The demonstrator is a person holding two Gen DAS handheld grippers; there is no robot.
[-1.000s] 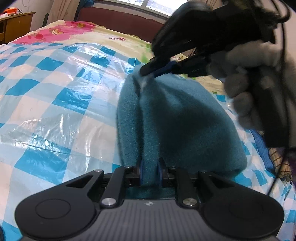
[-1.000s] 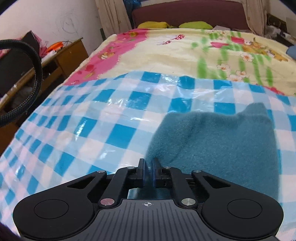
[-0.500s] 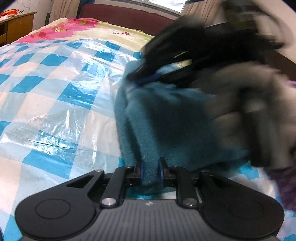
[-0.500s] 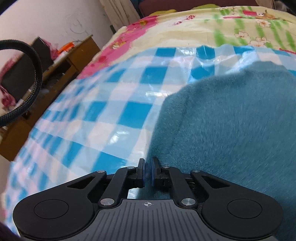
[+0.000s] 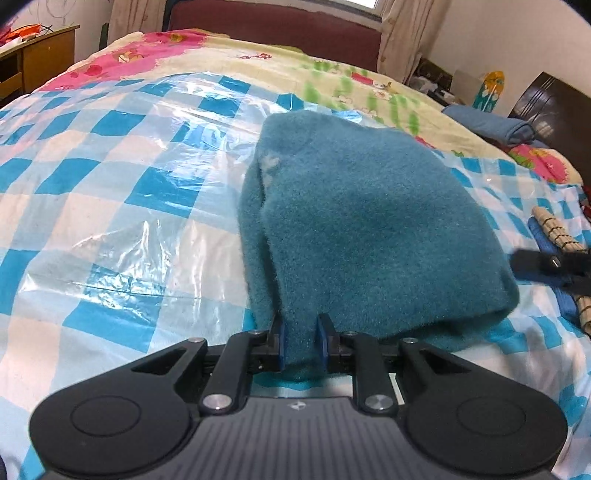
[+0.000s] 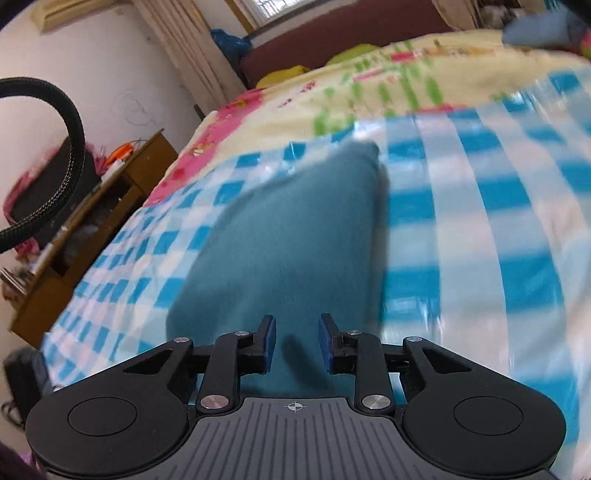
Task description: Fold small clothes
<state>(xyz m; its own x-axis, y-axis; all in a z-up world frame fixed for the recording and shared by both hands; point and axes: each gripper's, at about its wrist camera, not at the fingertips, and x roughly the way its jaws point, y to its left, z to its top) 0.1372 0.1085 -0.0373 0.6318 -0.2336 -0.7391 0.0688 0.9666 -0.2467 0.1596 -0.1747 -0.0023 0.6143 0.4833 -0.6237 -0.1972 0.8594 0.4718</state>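
A teal fleece garment (image 5: 369,221) lies doubled over on the blue-and-white checked plastic sheet (image 5: 110,184) that covers the bed. My left gripper (image 5: 300,343) is shut on the garment's near edge, with a fold of fleece pinched between its blue pads. In the left wrist view a black part of the right gripper (image 5: 546,264) shows at the right edge, clear of the cloth. In the blurred right wrist view, my right gripper (image 6: 297,343) hangs over the garment (image 6: 288,240), its jaws opening, pads apart and pressing on nothing.
A flowered yellow and pink bedspread (image 5: 258,62) covers the far half of the bed, up to a dark red headboard (image 5: 273,26). A folded blue cloth (image 5: 491,125) and a slatted mat (image 5: 557,229) lie on the right. Left of the bed are a wooden desk (image 6: 92,221) and a black hose (image 6: 70,122).
The right gripper carried the garment's far edge over toward me, let go with its jaws spreading, and swung off to the right. The left gripper kept its grip on the near edge.
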